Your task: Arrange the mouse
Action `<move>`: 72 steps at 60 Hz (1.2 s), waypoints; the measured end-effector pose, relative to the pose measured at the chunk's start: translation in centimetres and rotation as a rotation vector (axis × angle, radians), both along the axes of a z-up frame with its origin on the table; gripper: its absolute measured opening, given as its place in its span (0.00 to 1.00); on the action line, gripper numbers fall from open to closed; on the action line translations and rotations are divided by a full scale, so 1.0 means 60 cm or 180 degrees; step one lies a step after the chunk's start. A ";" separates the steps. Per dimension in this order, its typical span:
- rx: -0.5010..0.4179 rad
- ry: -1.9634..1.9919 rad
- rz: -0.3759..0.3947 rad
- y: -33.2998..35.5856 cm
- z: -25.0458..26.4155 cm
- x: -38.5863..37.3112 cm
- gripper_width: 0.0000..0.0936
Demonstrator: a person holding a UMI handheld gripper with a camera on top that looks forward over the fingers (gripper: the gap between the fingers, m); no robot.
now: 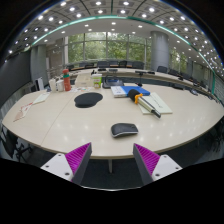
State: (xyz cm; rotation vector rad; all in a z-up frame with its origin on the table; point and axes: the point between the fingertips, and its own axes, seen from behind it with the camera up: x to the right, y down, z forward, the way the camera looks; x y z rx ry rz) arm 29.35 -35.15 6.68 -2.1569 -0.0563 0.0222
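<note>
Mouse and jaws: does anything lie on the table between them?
No. In the gripper view only bare table lies between the mouse and the open gripper; the dark mouse pad lies beyond the mouse.

You've got one view only, so nothing overlaps with a second camera. It rides on the tool (110, 160), looking forward along its two fingers, whose pink pads (78, 156) frame the bottom. It sits above the near edge of the round counter (60, 125), pitched slightly down and facing across it toward the far windows (110, 48). Wide-angle lens: ceiling lights (100, 13) and the near counter edge are both in frame.
</note>
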 end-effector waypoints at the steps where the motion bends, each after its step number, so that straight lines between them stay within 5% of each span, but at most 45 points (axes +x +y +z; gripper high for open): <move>1: -0.0009 0.0008 -0.0015 0.012 -0.010 0.003 0.91; 16: -0.0188 0.0154 -0.0255 0.149 -0.110 0.037 0.91; 31: -0.0294 0.0172 -0.0348 0.219 -0.123 0.039 0.91; 49: -0.0403 0.0052 -0.0213 0.295 -0.130 0.016 0.90; 55: -0.0408 -0.0041 -0.0186 0.311 -0.136 0.016 0.79; 61: -0.0362 -0.0078 -0.0164 0.323 -0.134 0.017 0.50; 72: -0.0443 -0.0094 -0.0069 0.327 -0.137 0.016 0.40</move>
